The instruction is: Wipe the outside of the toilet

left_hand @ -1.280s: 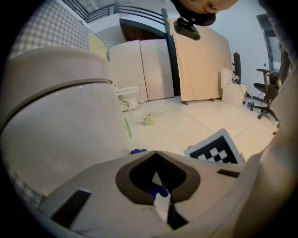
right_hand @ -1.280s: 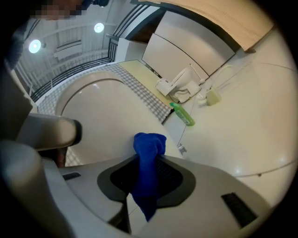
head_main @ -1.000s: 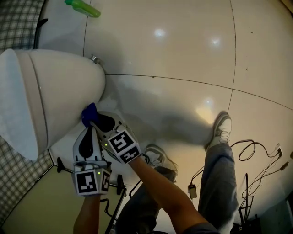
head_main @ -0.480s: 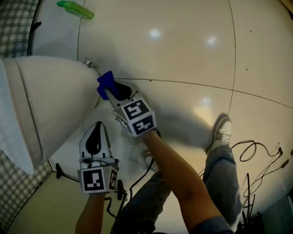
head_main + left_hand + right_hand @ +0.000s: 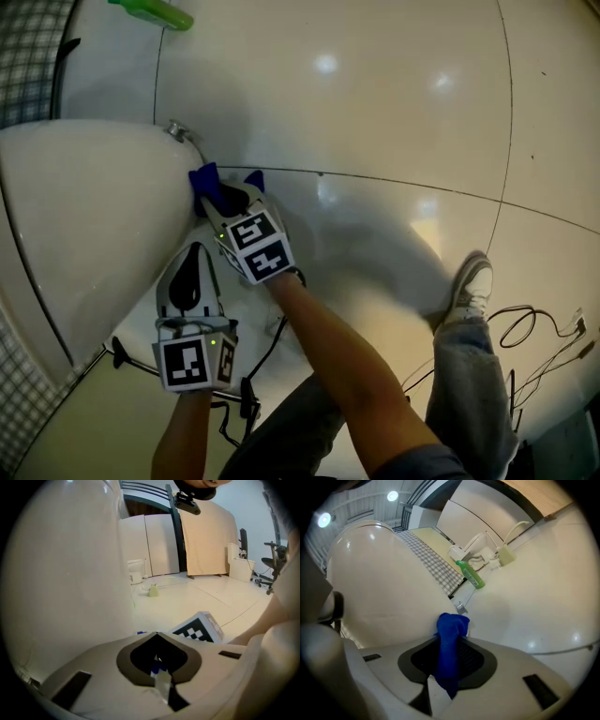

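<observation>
Right gripper (image 5: 220,199) clenched on blue cloth (image 5: 449,641). Cloth pressed against toilet (image 5: 84,234) outer wall, low down, near metal bolt (image 5: 175,128). Left gripper (image 5: 157,634): jaws together, nothing held, just beside toilet's side. Green bottle (image 5: 150,13) at floor's (image 5: 394,112) far edge.

Glossy white tile floor (image 5: 394,122), dark grout lines, ceiling-light glare spots. Checkered mat (image 5: 28,66) top left. Green bottle (image 5: 150,13) lying on floor. Loose cables (image 5: 531,308) at right.
</observation>
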Tool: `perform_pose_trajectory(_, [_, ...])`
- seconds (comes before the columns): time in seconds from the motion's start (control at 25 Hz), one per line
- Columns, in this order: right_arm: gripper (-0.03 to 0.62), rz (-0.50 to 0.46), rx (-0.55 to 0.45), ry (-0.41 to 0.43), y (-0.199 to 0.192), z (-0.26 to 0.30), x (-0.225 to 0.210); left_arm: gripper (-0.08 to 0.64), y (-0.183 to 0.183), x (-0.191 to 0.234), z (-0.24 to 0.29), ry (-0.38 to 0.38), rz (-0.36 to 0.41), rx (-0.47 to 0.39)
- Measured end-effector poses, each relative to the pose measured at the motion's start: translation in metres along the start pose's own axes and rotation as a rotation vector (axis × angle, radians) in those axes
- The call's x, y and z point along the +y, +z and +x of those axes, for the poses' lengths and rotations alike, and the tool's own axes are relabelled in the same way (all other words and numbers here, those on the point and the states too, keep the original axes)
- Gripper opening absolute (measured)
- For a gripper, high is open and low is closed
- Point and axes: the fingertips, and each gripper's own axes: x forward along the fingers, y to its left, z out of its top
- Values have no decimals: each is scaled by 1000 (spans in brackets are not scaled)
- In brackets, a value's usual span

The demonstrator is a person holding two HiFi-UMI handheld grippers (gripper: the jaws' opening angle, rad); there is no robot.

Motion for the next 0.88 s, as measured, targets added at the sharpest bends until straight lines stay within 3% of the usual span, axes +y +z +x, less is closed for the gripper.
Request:
perform_pose_trajectory(0.24, [101, 46, 89, 75, -39, -37, 72, 9, -17, 3, -38, 11, -13, 45])
perform_pose_trajectory(0.44, [101, 28, 143, 115, -67, -32, 94, 9, -38, 18, -54, 62, -44, 67])
perform_pose_trajectory(0.68, [101, -48, 143, 125, -31, -75, 123, 11, -31, 33, -97, 151, -143, 49])
perform_pose_trajectory(0.88, [101, -175, 153, 229, 22, -137, 211, 11, 4, 37, -172, 242, -286, 53])
